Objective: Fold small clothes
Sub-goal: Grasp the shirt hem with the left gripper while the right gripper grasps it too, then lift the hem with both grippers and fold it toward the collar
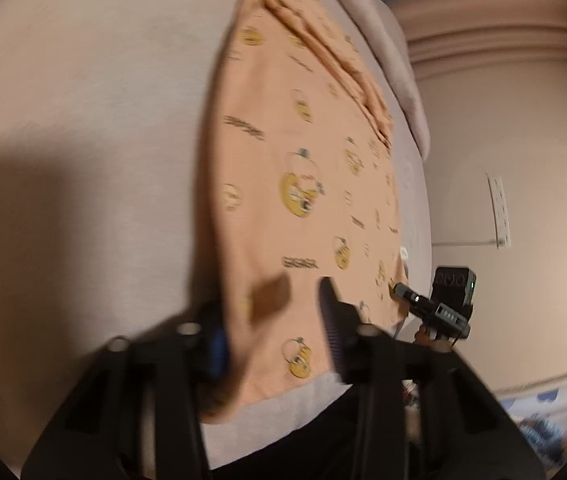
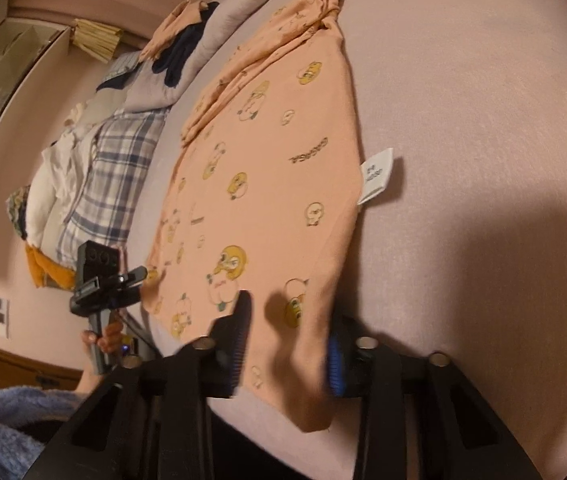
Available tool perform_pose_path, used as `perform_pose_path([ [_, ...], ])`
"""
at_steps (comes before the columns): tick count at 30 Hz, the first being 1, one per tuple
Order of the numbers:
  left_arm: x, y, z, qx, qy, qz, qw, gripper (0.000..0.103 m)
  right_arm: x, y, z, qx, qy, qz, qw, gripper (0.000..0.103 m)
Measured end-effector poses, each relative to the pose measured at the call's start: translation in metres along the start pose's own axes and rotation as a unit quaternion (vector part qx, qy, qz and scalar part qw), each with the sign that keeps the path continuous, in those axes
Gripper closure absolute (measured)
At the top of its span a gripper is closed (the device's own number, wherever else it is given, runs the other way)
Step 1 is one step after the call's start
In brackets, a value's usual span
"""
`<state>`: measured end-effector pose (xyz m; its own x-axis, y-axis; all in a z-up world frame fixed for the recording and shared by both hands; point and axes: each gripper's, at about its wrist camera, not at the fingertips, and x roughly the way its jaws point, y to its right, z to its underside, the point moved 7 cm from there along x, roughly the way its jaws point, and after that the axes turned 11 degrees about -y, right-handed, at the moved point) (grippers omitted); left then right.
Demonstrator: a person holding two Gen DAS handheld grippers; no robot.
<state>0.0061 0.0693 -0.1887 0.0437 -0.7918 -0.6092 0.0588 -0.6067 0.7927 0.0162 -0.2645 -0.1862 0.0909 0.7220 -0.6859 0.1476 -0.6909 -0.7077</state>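
Folding: shirt [image 2: 267, 184] flat on bed [image 2: 463, 100]
Left gripper [image 1: 275, 320]: open, straddling hem
Right gripper [image 2: 287, 340]: open, straddling corner
Tip: pinch both corners evenly, lift together

Bedroom in a home. Work surface is a bed with a pale lilac-grey fitted sheet [image 2: 463, 80], soft and slightly wrinkled. At 10 o'clock in the right wrist view: blue-and-white plaid pillow [image 2: 111, 168], white rumpled bedding [image 2: 55, 176], a grey folded blanket [image 2: 155, 84] with dark navy clothes [image 2: 179, 56] piled on top. Mustard-yellow fabric item [image 2: 47, 272] at 9 o'clock by the bed edge. Plain pinkish walls [image 1: 503, 128] with ceiling moulding at 1 o'clock in the left wrist view, white wall socket plate [image 1: 499, 208] at 3 o'clock. Wooden skirting board [image 2: 11, 364] at 8 o'clock (lighting warm and dim, domestic). Peach cartoon-print child's garment [image 2: 267, 184] spread on the sheet fits household laundry.
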Motion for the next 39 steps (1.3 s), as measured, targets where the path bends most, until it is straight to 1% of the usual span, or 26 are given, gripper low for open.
perform_pose_path([
  [1, 0.0, -0.002, -0.001, -0.007, 0.0, -0.003, 1.0, 0.09, 0.001, 0.001, -0.001, 0.0, 0.002, 0.003, 1.0, 0.079],
  [3, -0.001, -0.008, -0.003, -0.02, 0.002, -0.014, 0.9997, 0.101, 0.003, -0.002, -0.003, -0.005, 0.002, 0.017, 1.0, 0.087],
  [6, -0.004, -0.008, -0.002, -0.024, 0.011, -0.02, 0.9994, 0.101, 0.004, -0.006, -0.005, -0.02, 0.002, 0.042, 0.999, 0.091],
  [8, -0.006, 0.0, -0.001, -0.01, 0.015, -0.024, 0.9995, 0.101, 0.002, -0.01, -0.005, -0.032, 0.009, 0.043, 0.998, 0.092],
  [9, -0.007, 0.004, -0.001, -0.006, 0.016, -0.016, 0.9997, 0.101, 0.0, -0.011, -0.005, -0.036, 0.015, 0.038, 0.999, 0.094],
  [13, -0.015, 0.018, -0.004, 0.008, 0.03, 0.021, 0.9993, 0.101, -0.009, -0.02, -0.007, -0.048, 0.045, 0.004, 0.998, 0.095],
  [15, -0.022, 0.029, -0.008, 0.021, 0.045, 0.039, 0.998, 0.101, -0.014, -0.027, -0.008, -0.056, 0.055, -0.008, 0.997, 0.095],
  [18, -0.028, 0.041, -0.012, 0.036, 0.06, 0.048, 0.9964, 0.101, -0.018, -0.037, -0.011, -0.063, 0.064, -0.013, 0.996, 0.095],
  [21, -0.031, 0.048, -0.016, 0.042, 0.072, 0.065, 0.9944, 0.101, -0.022, -0.045, -0.015, -0.072, 0.078, -0.02, 0.994, 0.095],
  [23, -0.033, 0.051, -0.02, 0.039, 0.076, 0.089, 0.9924, 0.101, -0.024, -0.049, -0.017, -0.075, 0.087, -0.025, 0.993, 0.095],
  [27, -0.04, 0.061, -0.028, 0.041, 0.091, 0.115, 0.9884, 0.101, -0.033, -0.058, -0.023, -0.083, 0.11, -0.04, 0.99, 0.095],
  [30, -0.044, 0.071, -0.037, 0.049, 0.099, 0.116, 0.987, 0.101, -0.04, -0.066, -0.029, -0.093, 0.127, -0.046, 0.986, 0.095],
  [39, -0.065, 0.088, -0.067, 0.063, 0.123, 0.127, 0.9822, 0.101, -0.057, -0.083, -0.055, -0.12, 0.159, -0.033, 0.979, 0.095],
])
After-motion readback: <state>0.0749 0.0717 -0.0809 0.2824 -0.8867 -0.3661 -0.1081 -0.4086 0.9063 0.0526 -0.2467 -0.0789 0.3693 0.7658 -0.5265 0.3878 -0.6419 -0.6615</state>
